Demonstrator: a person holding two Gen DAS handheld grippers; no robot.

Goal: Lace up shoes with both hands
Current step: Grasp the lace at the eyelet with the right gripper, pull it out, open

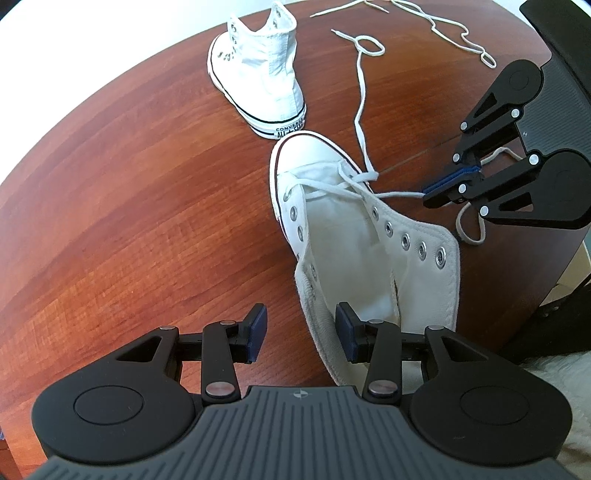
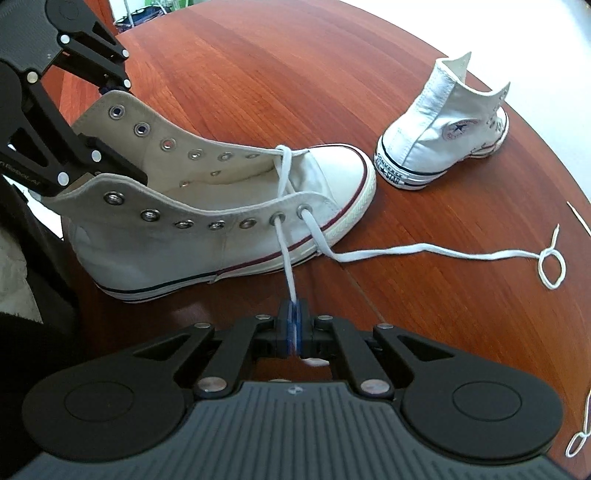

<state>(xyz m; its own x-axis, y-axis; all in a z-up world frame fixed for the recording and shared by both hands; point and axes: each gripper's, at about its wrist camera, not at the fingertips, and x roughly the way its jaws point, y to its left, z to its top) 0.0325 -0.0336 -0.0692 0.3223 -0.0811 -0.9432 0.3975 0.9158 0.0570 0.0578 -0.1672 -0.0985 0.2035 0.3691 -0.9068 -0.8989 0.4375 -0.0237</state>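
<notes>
Two grippers work one high-top shoe (image 2: 207,206) on the wooden table (image 2: 295,74). Nearest, the right gripper (image 2: 294,325) has its fingers pressed together on the lace (image 2: 288,266) just outside the second eyelet (image 2: 277,218); pulling steadily along the lace's line should draw it snug without snagging. Behind, the left gripper (image 1: 301,330) stands spread around the shoe's collar, steadying it. Farther off, the lace's other end (image 2: 443,253) trails loose, and a second shoe (image 2: 443,136) waits unlaced.

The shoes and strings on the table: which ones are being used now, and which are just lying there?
Being used:
near shoe
its lace, pinched by the right gripper
left gripper, fingers at the shoe's collar

Just lying there:
far shoe
loose lace at the table edge
</notes>
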